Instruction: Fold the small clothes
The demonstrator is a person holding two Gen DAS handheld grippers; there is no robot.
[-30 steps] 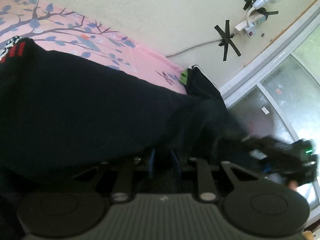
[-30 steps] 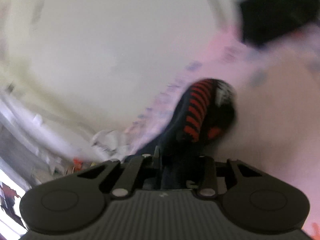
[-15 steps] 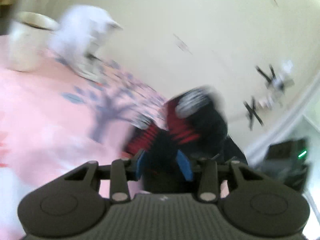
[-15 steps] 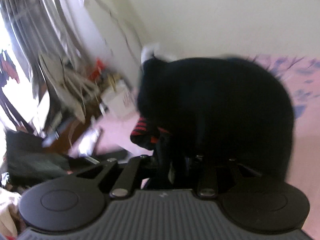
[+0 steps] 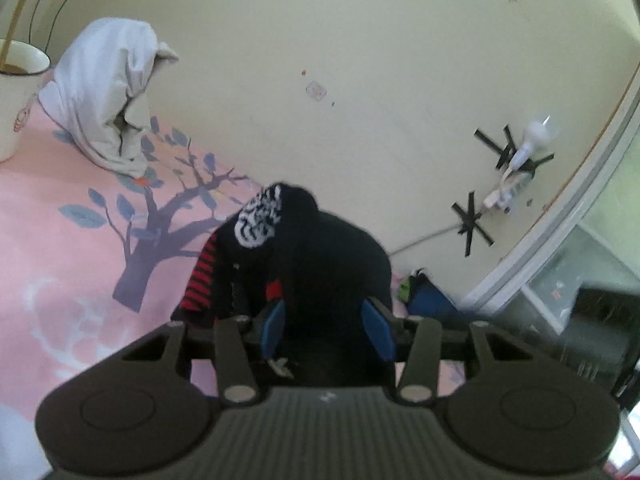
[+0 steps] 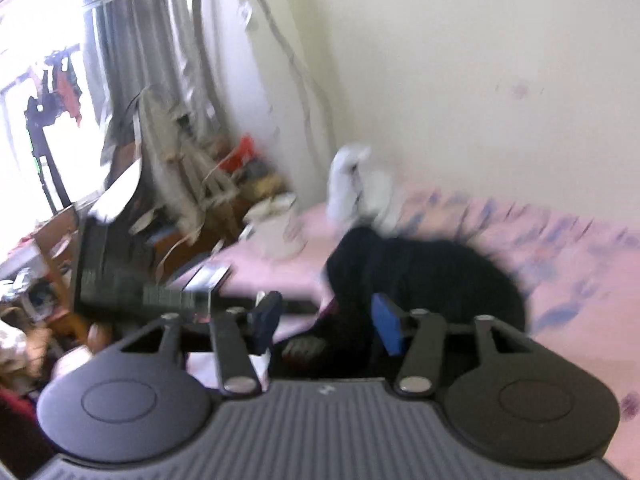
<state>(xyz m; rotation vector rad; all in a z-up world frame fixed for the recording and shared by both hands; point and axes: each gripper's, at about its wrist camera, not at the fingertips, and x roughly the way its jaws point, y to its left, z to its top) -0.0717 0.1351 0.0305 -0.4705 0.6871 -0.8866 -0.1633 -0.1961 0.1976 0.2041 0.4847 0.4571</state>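
Up close, our left gripper (image 5: 326,330) has its blue pads spread wide, with the black garment (image 5: 320,264) bunched between and just ahead of them; the cloth fills the gap, but the pads do not look pressed onto it, so we read them as released. Our right gripper (image 6: 326,326) is parted as well, its blue pads either side of the garment's near edge (image 6: 420,280), again without a visible pinch; that view is blurred, so we say this with some caution.

Next out, the garment lies heaped on the pink sheet (image 5: 60,248), a rounded dark mound with a red-striped cuff (image 5: 202,276) hanging at its left and a black-and-white patterned patch (image 5: 260,220) on top. We judge the folding to be underway at best: the piece is gathered into a lump, not a flat, squared packet, so smoothing and at least one clean fold seem left to do.

As for direction, the heap is too crumpled for us to name a clear long axis; in the right view it spreads roughly across the frame.

Farther off sit a white crumpled cloth (image 5: 108,92) and a cream mug (image 5: 16,92) by the wall (image 5: 360,60).
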